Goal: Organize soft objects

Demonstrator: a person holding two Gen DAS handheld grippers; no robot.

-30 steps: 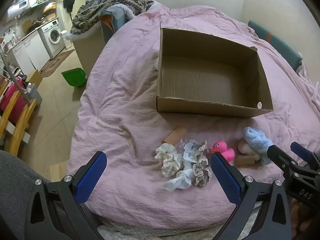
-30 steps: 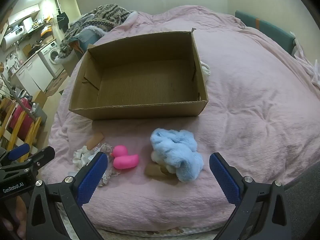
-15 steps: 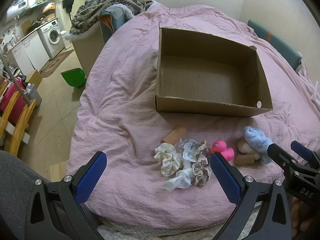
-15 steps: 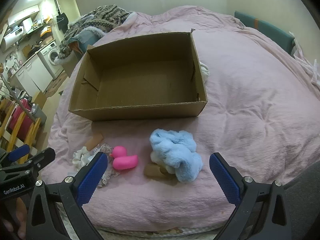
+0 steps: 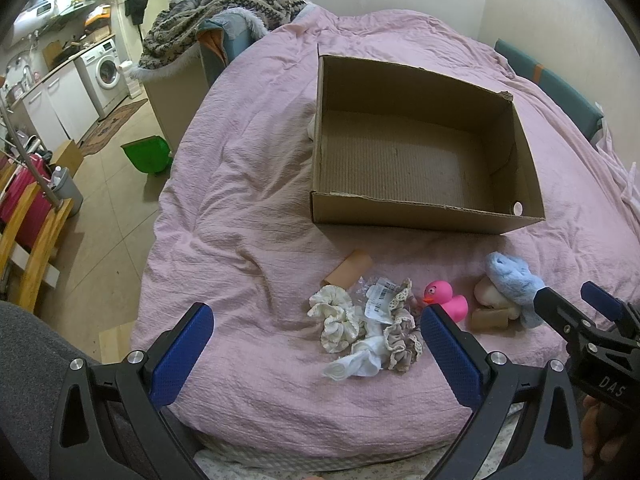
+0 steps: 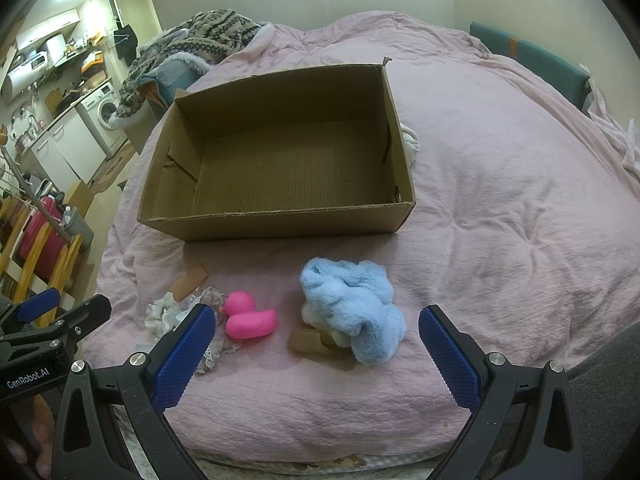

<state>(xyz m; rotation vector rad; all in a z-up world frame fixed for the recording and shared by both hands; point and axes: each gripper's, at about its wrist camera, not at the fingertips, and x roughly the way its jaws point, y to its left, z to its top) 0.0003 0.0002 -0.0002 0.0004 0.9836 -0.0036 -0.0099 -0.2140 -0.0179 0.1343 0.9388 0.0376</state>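
Fluffy blue plush (image 6: 352,308) is lying crumpled near the bed's (image 6: 520,208) front edge, beside a pink duck (image 6: 250,316) and scrunchies (image 5: 360,328). Behind them a box (image 6: 280,224) is sitting open-topped mid-bed. Both the left gripper (image 5: 316,344) and right gripper (image 6: 316,344) are hovering wide open, holding nothing.
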